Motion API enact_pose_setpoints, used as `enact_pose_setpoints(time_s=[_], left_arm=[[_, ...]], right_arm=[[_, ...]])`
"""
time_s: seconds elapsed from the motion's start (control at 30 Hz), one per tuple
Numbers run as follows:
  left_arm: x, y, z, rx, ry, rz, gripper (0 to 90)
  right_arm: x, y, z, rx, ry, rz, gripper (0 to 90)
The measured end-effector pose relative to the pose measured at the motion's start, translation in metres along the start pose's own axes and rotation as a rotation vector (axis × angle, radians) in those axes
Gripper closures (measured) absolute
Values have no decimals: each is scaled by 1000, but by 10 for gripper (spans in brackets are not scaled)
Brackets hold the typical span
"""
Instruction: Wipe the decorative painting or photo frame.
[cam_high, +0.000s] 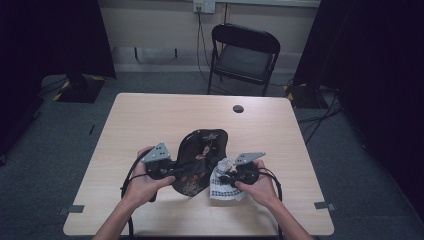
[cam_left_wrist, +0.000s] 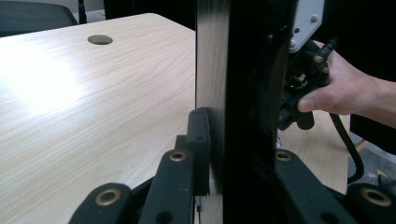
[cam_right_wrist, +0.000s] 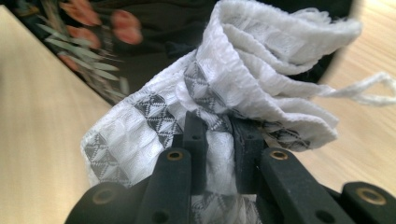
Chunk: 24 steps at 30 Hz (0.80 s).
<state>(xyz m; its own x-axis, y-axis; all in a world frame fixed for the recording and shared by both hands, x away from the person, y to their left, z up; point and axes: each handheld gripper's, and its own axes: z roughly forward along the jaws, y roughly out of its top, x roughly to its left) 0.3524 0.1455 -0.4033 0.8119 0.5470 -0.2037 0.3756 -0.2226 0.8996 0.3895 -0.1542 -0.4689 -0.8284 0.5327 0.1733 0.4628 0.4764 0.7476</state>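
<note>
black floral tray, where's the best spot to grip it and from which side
Grip the black floral tray by its thin rim on the near left edge, coming in from the left, as the left gripper does now. The tray stands tilted up off the table, so the rim is exposed and slim enough for the jaws. The right gripper holds a white patterned cloth against its other side.

Looks like a recording lab or studio: black curtains (cam_high: 55, 35), grey carpet (cam_high: 60, 130) with tape marks (cam_high: 76, 208), trailing cables (cam_high: 320, 120), folding chair (cam_high: 244, 55), bare wooden counter (cam_high: 150, 120).

Left claw (cam_left_wrist: 212, 140) clamps black tray (cam_left_wrist: 247, 93) edge-on.
</note>
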Motion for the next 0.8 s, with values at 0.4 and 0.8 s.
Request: enact_pose_setpoints(time_s=[0.4, 0.8], left_arm=[[2, 0, 0, -7, 7, 10, 791], [4, 0, -2, -3, 20, 35, 790]], right_arm=[[-13, 1, -14, -46, -62, 46, 793], [-41, -6, -48, -127, -180, 115, 793]])
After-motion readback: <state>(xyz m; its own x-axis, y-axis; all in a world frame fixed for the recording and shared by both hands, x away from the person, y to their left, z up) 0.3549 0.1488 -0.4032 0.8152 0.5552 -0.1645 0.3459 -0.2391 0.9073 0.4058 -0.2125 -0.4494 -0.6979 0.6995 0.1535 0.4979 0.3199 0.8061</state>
